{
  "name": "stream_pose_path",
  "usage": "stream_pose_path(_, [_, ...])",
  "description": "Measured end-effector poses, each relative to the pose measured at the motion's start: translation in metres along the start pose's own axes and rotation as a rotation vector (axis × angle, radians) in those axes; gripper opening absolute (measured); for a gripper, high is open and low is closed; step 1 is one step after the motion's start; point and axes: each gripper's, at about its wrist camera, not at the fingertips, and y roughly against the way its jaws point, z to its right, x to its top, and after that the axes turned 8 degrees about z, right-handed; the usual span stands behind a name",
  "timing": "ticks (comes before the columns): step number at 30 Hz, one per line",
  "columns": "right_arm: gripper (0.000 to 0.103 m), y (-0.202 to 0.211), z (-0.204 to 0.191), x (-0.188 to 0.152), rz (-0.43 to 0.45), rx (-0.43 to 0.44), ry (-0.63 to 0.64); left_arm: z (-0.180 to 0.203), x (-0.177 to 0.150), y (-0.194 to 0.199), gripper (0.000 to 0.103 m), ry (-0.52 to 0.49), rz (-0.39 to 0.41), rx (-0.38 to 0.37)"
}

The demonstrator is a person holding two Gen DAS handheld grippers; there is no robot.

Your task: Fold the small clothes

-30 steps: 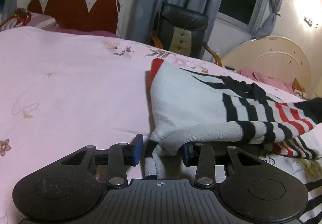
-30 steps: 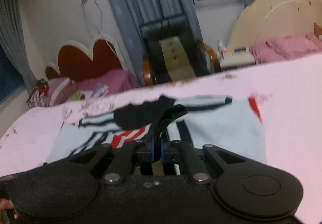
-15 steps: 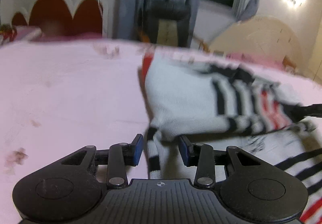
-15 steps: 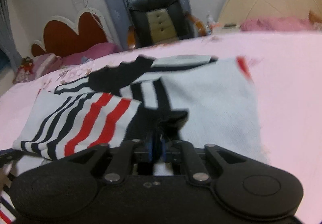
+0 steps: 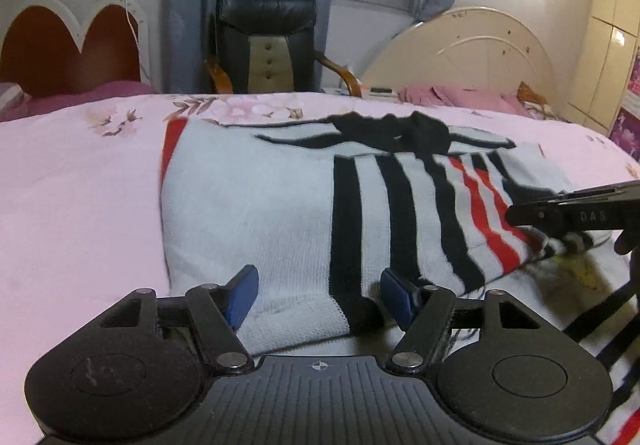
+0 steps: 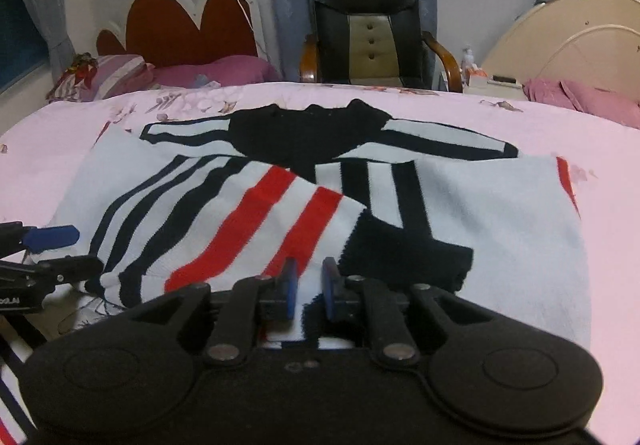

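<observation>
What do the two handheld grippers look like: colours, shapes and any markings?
Both are matt black plastic. The left gripper has two round discs on a ribbed base, silver rivets on its linkage bars, blue finger pads and a small crosshair mark. The right gripper matches, with blue pads.

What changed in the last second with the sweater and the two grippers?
The left gripper let go: its jaws are opening and the sweater edge it had pinched now lies flat between them. The folded-over striped part came down onto the body. The right gripper, pads a little apart, is closing. The sweater stays on the bed.
</observation>
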Motion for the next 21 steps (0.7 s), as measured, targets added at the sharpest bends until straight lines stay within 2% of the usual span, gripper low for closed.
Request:
stream_pose_path(1, [0.019, 0.003, -0.001, 0.004, 0.022, -0.004, 0.004, -0.003, 0.006, 0.001, 0.067, 0.003, 0.026, 0.009])
stream_pose_path(3, [0.019, 0.004, -0.003, 0.012, 0.062, 0.016, -0.009, -0.008, 0.020, -0.007, 0.067, 0.000, 0.057, 0.027])
stream_pose_path(6, [0.018, -0.013, -0.007, 0.024, 0.058, 0.050, -0.053, -0.018, 0.040, -0.031, 0.067, 0.001, 0.069, 0.045])
stream_pose_path(8, [0.018, -0.025, -0.012, 0.029, 0.057, 0.060, -0.053, -0.024, 0.047, -0.049, 0.067, -0.013, 0.058, 0.075])
stream_pose_path(11, [0.016, -0.047, -0.017, 0.030, 0.029, 0.055, -0.047, -0.038, 0.045, -0.080, 0.067, -0.021, 0.000, 0.122])
stream_pose_path(12, [0.016, -0.052, -0.017, 0.028, 0.029, 0.050, -0.037, -0.043, 0.042, -0.084, 0.067, -0.019, 0.001, 0.112])
stream_pose_path(15, [0.015, -0.049, -0.015, 0.029, 0.038, 0.057, -0.038, -0.046, 0.046, -0.077, 0.067, -0.013, 0.011, 0.108])
stream_pose_path(17, [0.018, -0.041, -0.013, 0.034, 0.071, 0.062, -0.047, -0.046, 0.051, -0.070, 0.067, -0.011, 0.053, 0.113])
stream_pose_path(21, [0.018, -0.053, -0.010, 0.042, 0.065, 0.049, -0.066, -0.053, 0.057, -0.089, 0.067, -0.014, 0.022, 0.122])
